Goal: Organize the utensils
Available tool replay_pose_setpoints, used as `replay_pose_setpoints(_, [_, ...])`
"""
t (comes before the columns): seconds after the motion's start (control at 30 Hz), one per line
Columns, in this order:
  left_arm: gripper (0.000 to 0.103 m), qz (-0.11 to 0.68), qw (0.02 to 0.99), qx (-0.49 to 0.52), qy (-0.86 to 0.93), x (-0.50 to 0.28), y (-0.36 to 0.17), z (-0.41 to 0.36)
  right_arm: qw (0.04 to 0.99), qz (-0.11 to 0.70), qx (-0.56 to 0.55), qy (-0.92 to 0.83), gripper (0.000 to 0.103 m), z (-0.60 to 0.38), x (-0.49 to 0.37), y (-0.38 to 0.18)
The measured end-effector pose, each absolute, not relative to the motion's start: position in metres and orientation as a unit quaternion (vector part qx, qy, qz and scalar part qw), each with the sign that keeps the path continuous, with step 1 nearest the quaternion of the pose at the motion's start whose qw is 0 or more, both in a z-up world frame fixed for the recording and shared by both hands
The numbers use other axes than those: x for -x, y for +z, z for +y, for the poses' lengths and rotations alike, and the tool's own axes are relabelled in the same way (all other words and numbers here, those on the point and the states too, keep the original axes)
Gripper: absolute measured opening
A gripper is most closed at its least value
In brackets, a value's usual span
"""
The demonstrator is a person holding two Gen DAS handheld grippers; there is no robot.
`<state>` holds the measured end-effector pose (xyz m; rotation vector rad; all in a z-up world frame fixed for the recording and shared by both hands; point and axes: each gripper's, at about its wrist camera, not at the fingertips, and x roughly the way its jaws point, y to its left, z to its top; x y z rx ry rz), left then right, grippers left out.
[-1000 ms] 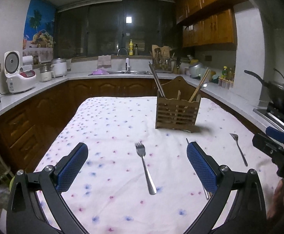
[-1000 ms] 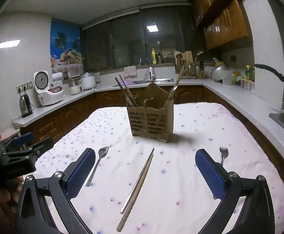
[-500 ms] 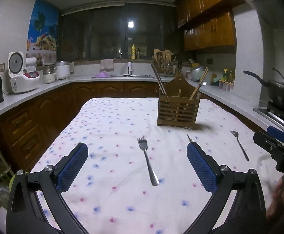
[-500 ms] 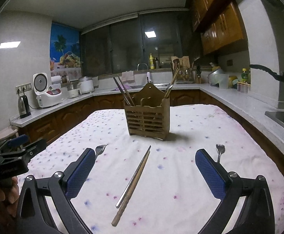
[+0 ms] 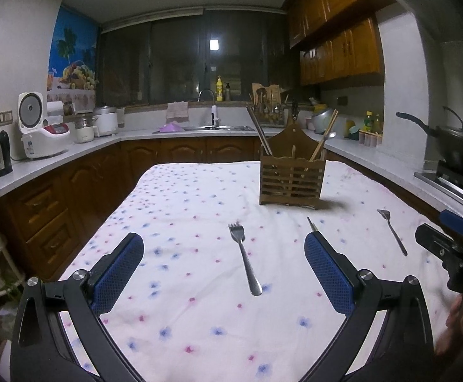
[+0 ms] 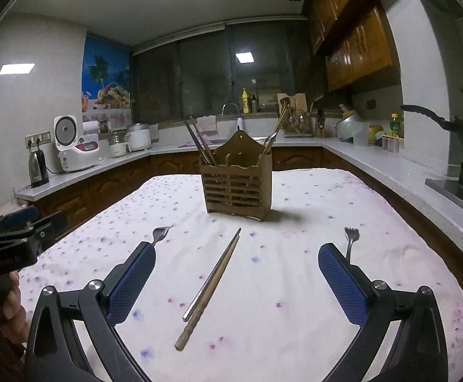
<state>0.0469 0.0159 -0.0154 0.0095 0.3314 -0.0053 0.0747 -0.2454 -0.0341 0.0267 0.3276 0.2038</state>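
My left gripper point(image 5: 223, 265) hangs over the near edge of the table point(image 5: 199, 334), its blue pads wide apart and nothing between them. Lined up between those pads, a fork point(image 5: 243, 256) lies flat on the flowered cloth, tines toward the far edge. To its right, in my right-wrist view, a pair of chopsticks point(image 6: 210, 286) lies side by side on the cloth, running from the near edge up toward the wooden utensil holder point(image 6: 236, 187); the two look like different materials, one metallic and one wooden, though the dim light makes that hard to confirm. The holder stands upright past the middle of the table, toward the far edge, with more chopsticks and what seems to be a spoon leaning out of its compartments. My right gripper point(image 6: 236, 281) is likewise spread wide and empty, straddling the loose chopsticks. Further right, a second fork point(image 6: 350, 238) lies near the table's right edge, its handle hidden behind my right pad.
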Motion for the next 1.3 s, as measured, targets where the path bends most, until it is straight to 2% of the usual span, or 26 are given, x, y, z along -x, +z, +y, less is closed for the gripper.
replay_pose_setpoints(1.3, [0.103, 0.167, 0.986, -0.012, 0.014, -0.0407, -0.0187, 0.024, 0.981, 0.162, -0.013, 0.102, 0.103, -0.2445, -0.067, -0.0358])
